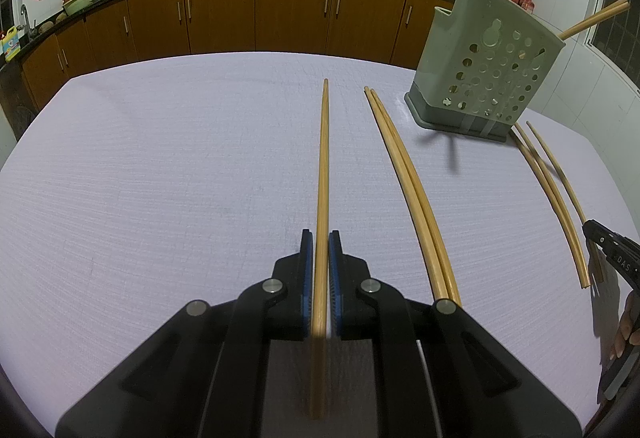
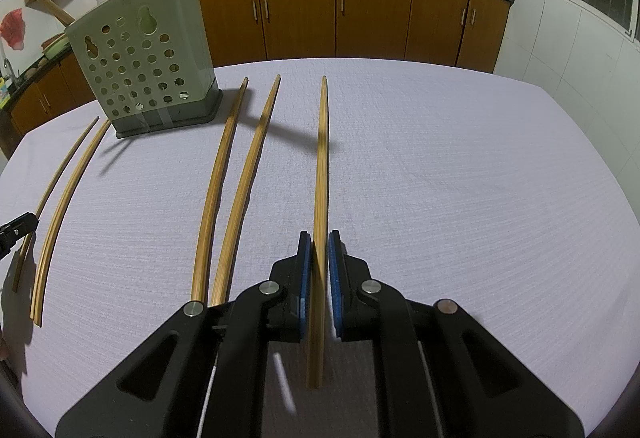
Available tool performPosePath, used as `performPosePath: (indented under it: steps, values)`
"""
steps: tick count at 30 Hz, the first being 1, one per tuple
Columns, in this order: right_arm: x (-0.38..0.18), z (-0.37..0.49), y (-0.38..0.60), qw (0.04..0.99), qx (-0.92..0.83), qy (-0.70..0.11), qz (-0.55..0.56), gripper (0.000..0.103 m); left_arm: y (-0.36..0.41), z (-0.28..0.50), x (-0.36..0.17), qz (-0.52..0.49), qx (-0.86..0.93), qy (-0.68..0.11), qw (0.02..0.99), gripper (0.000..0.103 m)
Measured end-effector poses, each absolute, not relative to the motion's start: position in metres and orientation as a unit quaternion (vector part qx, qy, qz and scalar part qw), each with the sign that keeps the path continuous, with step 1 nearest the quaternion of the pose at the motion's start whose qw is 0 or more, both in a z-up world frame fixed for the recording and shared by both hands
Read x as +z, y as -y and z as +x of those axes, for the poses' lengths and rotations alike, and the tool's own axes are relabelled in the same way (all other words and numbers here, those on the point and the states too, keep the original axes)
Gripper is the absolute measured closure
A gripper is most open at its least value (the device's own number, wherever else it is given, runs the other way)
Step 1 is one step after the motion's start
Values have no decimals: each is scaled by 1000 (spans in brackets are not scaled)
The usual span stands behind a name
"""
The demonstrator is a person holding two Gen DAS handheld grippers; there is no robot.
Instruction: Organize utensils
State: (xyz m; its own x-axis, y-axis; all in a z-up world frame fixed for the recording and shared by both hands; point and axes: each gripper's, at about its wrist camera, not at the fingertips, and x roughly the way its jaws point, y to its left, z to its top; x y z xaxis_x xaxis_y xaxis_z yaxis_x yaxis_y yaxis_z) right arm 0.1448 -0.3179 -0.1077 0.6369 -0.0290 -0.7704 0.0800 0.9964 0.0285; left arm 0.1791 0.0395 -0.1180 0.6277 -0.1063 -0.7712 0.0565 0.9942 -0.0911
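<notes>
Wooden chopsticks lie on the white tablecloth. My left gripper (image 1: 320, 238) is shut on one chopstick (image 1: 322, 174) that points away from me. My right gripper (image 2: 319, 238) has a chopstick (image 2: 320, 166) between its pads, touching the left pad with a small gap at the right pad. A grey-green perforated utensil holder (image 1: 486, 62) stands at the back right in the left view and at the back left in the right view (image 2: 140, 54), with several chopsticks standing in it. A pair of chopsticks (image 1: 412, 194) lies right of my left gripper; another pair (image 2: 232, 182) lies left of my right gripper.
More chopsticks (image 1: 556, 198) lie by the holder's base; they also show in the right wrist view (image 2: 60, 206). The other gripper's tip shows at the edge of each view (image 1: 608, 250) (image 2: 16, 230). Kitchen cabinets (image 1: 256, 14) and a counter with woks run behind the table.
</notes>
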Motion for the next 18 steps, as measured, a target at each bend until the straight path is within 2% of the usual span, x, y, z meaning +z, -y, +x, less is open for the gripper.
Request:
performPosePath:
  steps: [18]
  values:
    - [-108,143,321,904,-34,-424,35,89,-40,179,-118,-29,-45,-429,902,93]
